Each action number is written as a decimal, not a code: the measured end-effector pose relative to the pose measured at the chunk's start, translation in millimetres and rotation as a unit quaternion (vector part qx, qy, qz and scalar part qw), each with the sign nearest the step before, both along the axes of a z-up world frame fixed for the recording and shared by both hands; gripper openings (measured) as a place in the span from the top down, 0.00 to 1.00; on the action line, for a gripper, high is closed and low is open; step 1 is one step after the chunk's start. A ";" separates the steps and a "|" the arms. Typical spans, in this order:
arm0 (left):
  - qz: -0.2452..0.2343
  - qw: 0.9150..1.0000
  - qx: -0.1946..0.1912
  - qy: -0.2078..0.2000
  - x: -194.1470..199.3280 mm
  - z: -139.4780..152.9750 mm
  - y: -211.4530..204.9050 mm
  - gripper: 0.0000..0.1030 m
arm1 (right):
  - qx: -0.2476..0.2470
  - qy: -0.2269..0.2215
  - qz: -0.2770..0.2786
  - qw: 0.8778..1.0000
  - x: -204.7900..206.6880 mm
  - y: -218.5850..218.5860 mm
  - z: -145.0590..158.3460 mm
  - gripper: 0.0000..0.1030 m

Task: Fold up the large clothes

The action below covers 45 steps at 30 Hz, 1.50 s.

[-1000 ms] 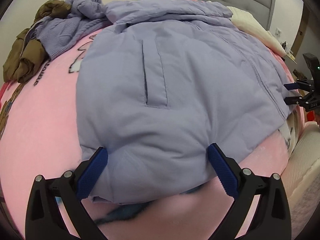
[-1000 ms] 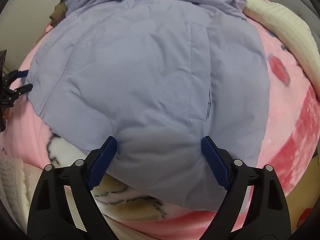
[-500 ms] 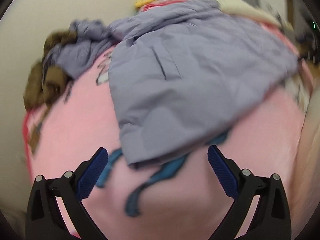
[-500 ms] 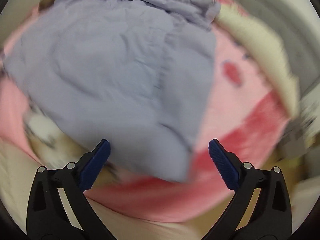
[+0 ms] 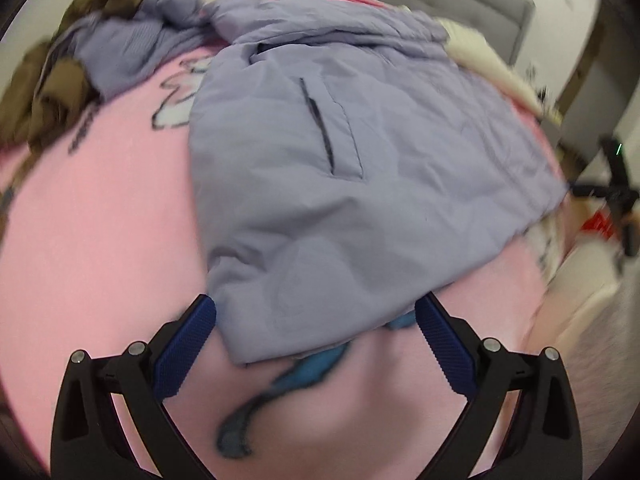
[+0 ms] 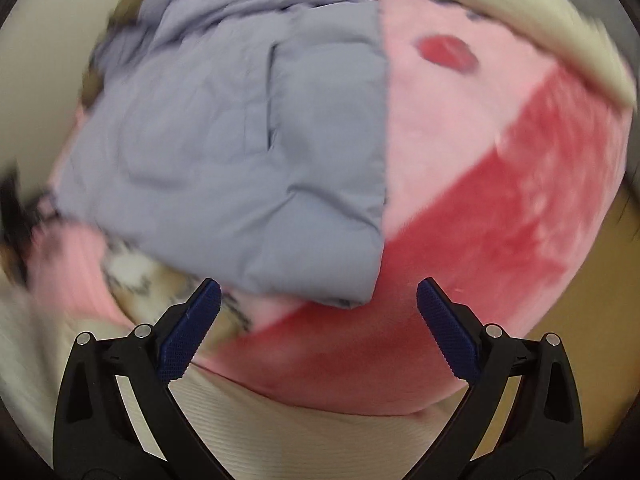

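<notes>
A large lavender padded jacket (image 5: 344, 184) lies spread on a pink blanket, with a slit pocket facing up. My left gripper (image 5: 316, 336) is open and empty, its jaws on either side of the jacket's near hem corner. In the right wrist view the jacket (image 6: 240, 152) lies to the upper left. My right gripper (image 6: 318, 320) is open and empty, just short of the jacket's near corner. The right gripper also shows at the right edge of the left wrist view (image 5: 612, 196). Both views are blurred.
A pink cartoon blanket (image 5: 96, 240) covers the bed. A lavender knit sweater (image 5: 132, 44) and a brown garment (image 5: 48, 92) are piled at the far left. A cream blanket (image 6: 520, 8) lies along the far right. A grey headboard (image 5: 460, 4) stands behind.
Both grippers pulled back from the jacket's hem, then the left one came close again. The right view has swung to the right, showing more pink and red blanket.
</notes>
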<state>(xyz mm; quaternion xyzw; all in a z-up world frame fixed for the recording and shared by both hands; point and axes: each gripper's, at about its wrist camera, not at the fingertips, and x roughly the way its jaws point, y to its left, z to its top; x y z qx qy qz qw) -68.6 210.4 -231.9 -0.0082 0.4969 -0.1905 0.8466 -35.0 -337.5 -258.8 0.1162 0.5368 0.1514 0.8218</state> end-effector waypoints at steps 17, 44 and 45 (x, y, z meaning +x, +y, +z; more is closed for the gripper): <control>0.135 0.932 -0.305 0.140 27.0 -28.3 56.3 0.05 | 0.240 0.086 -0.120 0.960 20.6 -20.4 -41.8 0.17; 0.148 0.972 -0.119 0.136 45.3 -28.5 -5.2 0.12 | 0.113 0.092 -0.056 0.988 36.7 36.2 -34.5 0.30; 0.150 0.973 -0.112 0.136 46.8 -28.6 -8.0 0.12 | 0.105 0.090 -0.055 0.989 38.5 38.8 -33.2 0.33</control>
